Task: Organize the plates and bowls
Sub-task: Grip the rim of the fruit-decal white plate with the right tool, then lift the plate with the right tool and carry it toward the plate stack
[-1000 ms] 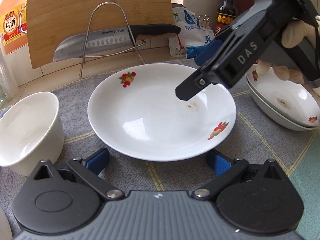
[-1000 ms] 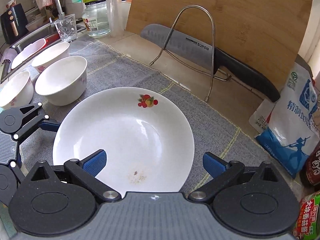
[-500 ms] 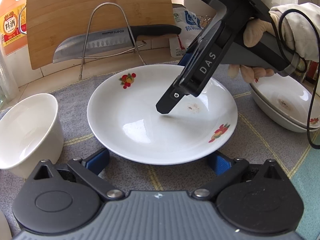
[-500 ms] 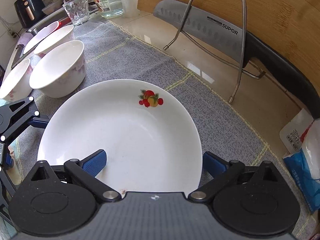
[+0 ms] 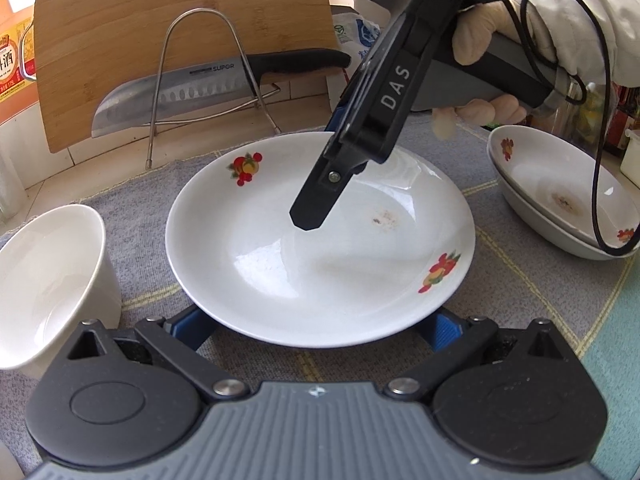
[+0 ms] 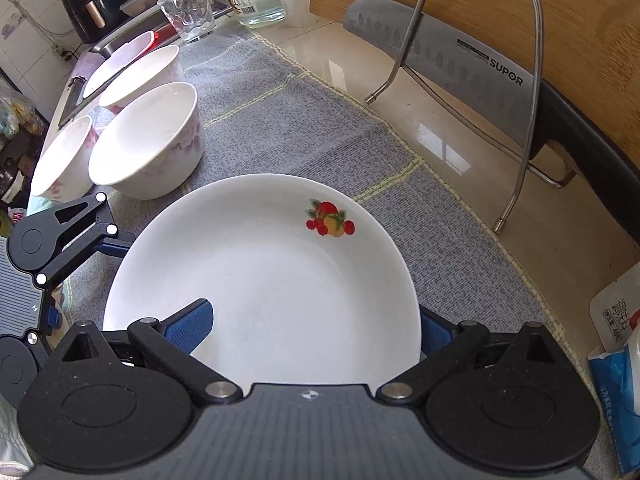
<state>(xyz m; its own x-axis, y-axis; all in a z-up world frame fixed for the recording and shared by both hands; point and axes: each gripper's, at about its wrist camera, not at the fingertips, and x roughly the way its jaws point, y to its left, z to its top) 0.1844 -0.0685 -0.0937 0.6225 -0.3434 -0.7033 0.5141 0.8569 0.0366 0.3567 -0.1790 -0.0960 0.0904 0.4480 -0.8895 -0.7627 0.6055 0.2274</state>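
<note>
Grey woven cloth (image 6: 304, 128) covers my counter. On it lies the shallow white plate with red fruit prints (image 5: 280, 248). My right gripper (image 6: 312, 324) straddles the plate's edge, one blue pad (image 6: 188, 322) over the inside and one outside, jaws spread wide. My left gripper (image 5: 316, 328) rests spread at the plate's opposite rim, gripping nothing. Deep white bowls (image 6: 148, 140) sit just beside.

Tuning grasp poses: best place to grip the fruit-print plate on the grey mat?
Grip the thin raised rim of the fruit-print plate, one finger inside and one outside, as the right hand-held gripper is placed. Come from its right edge, the stacked plates' side; the shallow body offers nothing else.
</note>
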